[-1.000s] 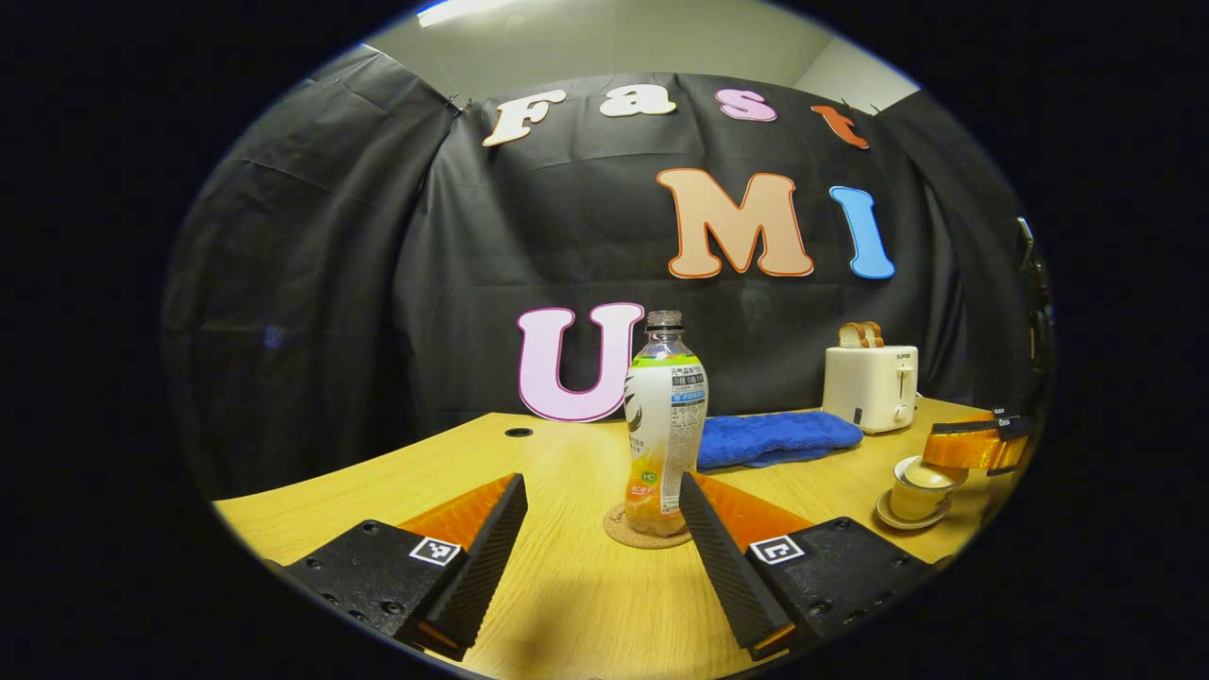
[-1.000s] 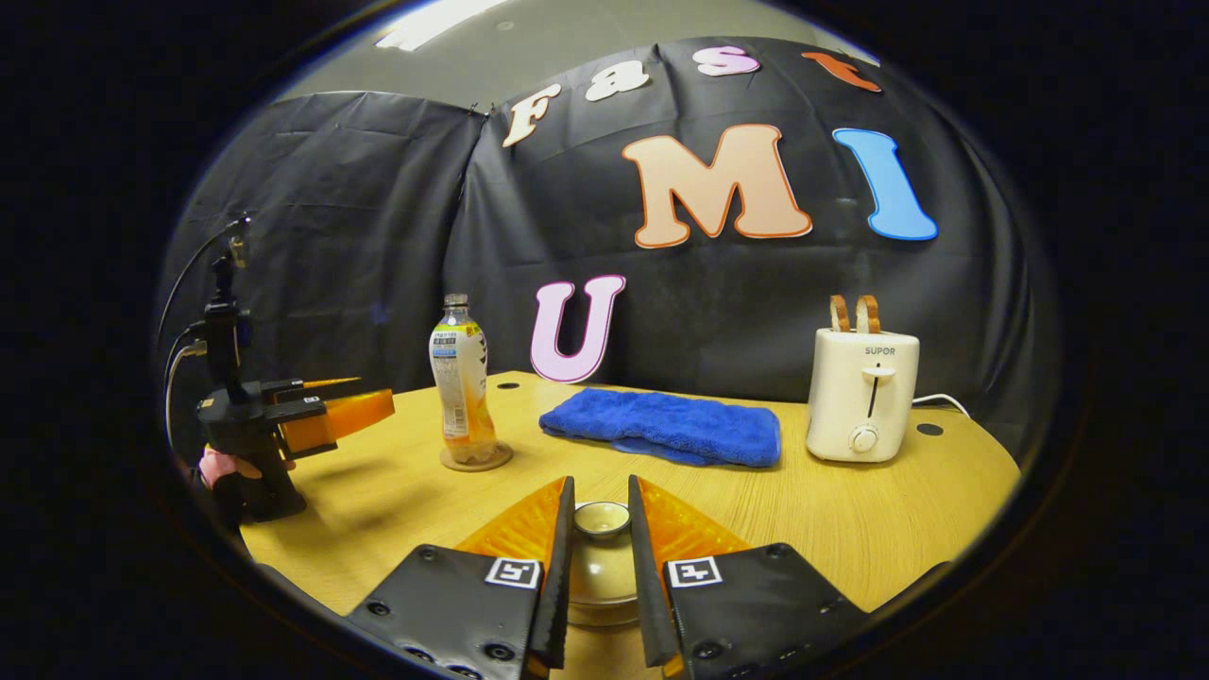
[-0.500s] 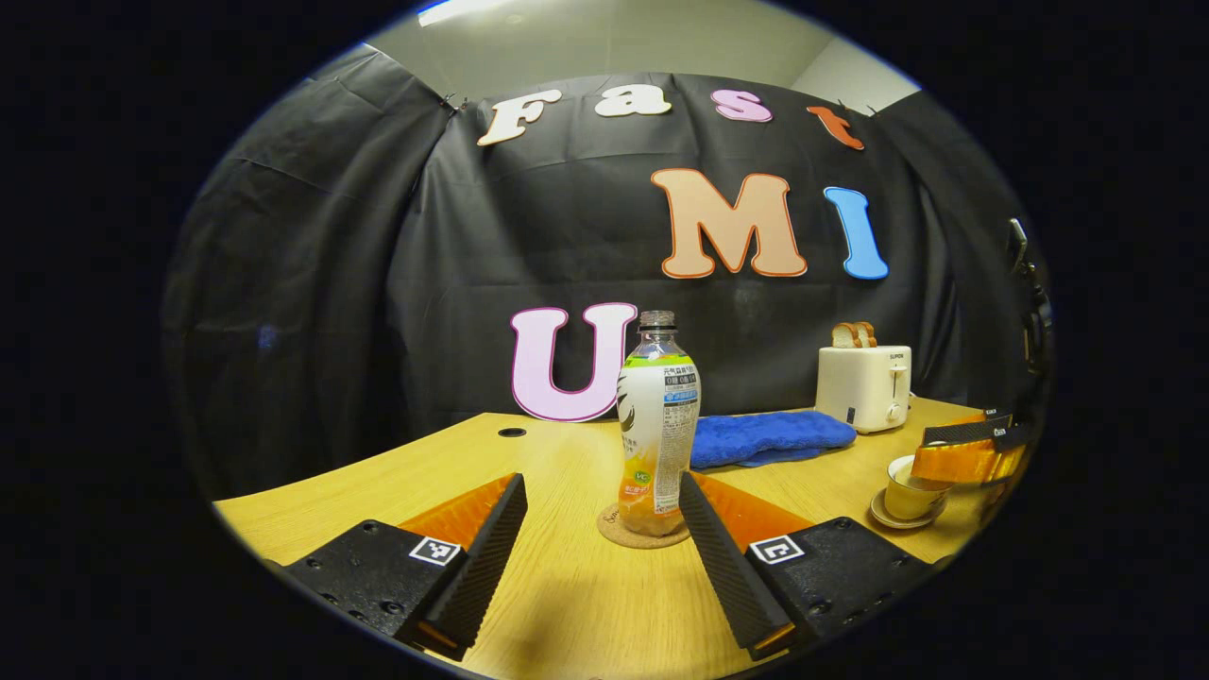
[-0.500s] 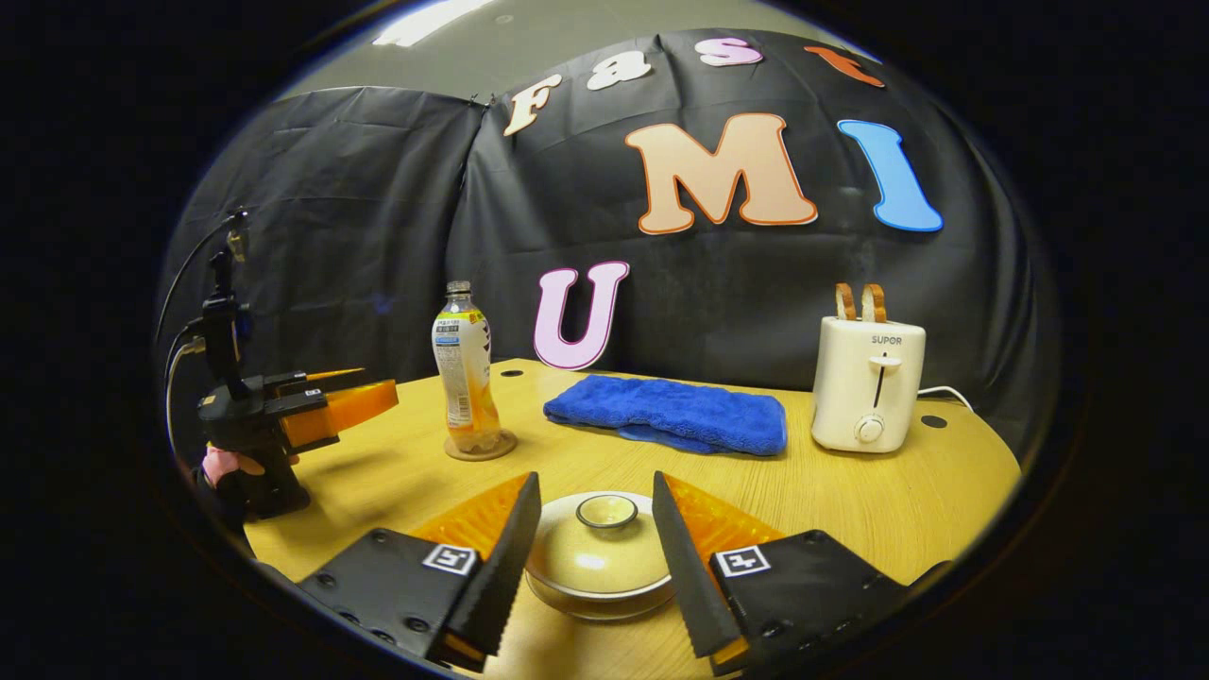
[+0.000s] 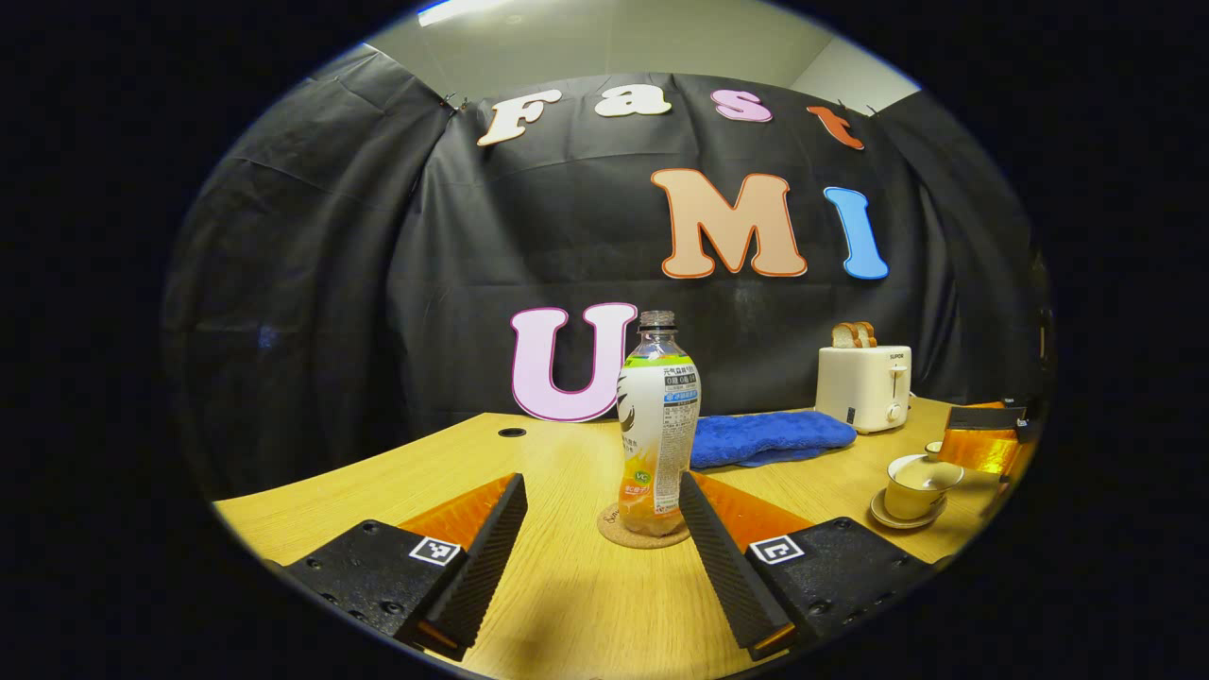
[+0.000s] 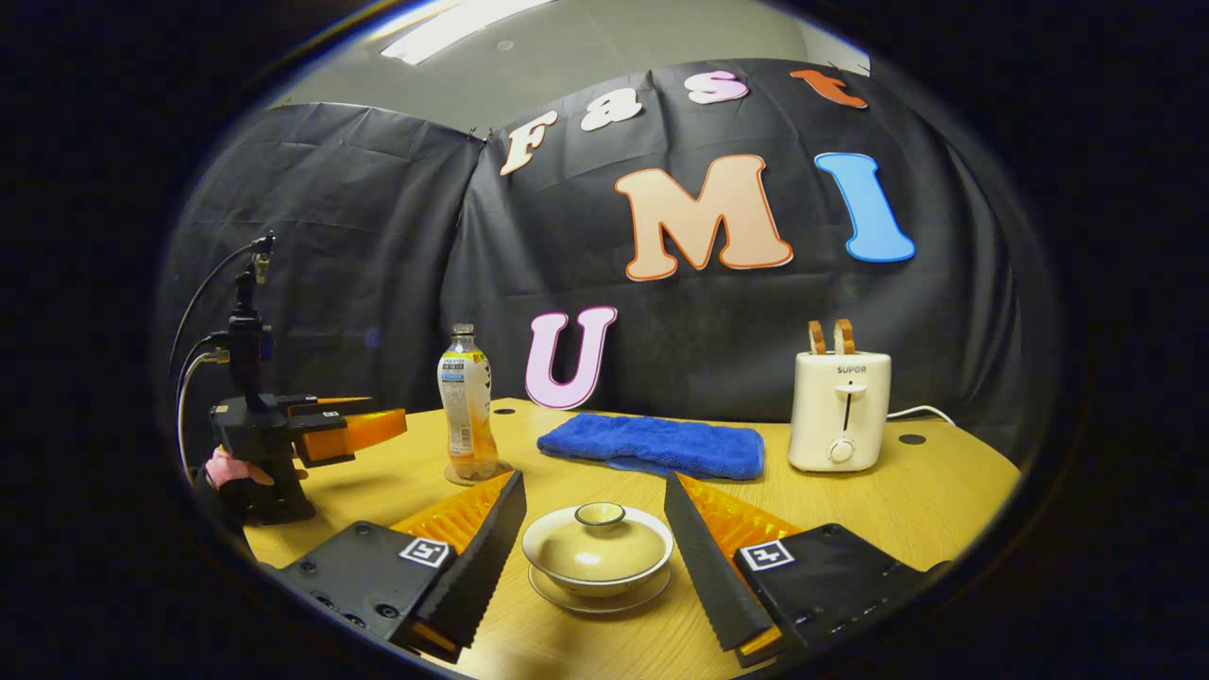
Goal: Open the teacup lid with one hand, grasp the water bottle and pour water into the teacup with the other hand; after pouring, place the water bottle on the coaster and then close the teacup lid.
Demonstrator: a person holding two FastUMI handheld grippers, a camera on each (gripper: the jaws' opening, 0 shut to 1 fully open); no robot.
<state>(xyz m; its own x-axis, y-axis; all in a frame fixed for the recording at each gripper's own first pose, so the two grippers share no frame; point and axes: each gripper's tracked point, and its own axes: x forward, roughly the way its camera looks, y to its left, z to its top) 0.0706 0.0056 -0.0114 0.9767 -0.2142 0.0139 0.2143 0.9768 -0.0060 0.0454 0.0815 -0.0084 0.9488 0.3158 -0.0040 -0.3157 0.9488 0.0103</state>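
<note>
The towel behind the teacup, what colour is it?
Blue. The towel shows best in the right gripper view.

coaster (image 6: 480, 471): mostly behind right tool's finger | right tool (image 5: 984, 444): cut by edge

Black cloth (image 6: 359, 236) hangs as the booth's wall behind a light wooden tabletop (image 6: 907, 491) with round cable holes. Above it runs a pale ceiling (image 6: 604, 38) with a lit strip light (image 6: 463, 21). A white toaster (image 6: 839, 411) and a folded blue towel (image 6: 652, 444) sit near the back edge.
</note>
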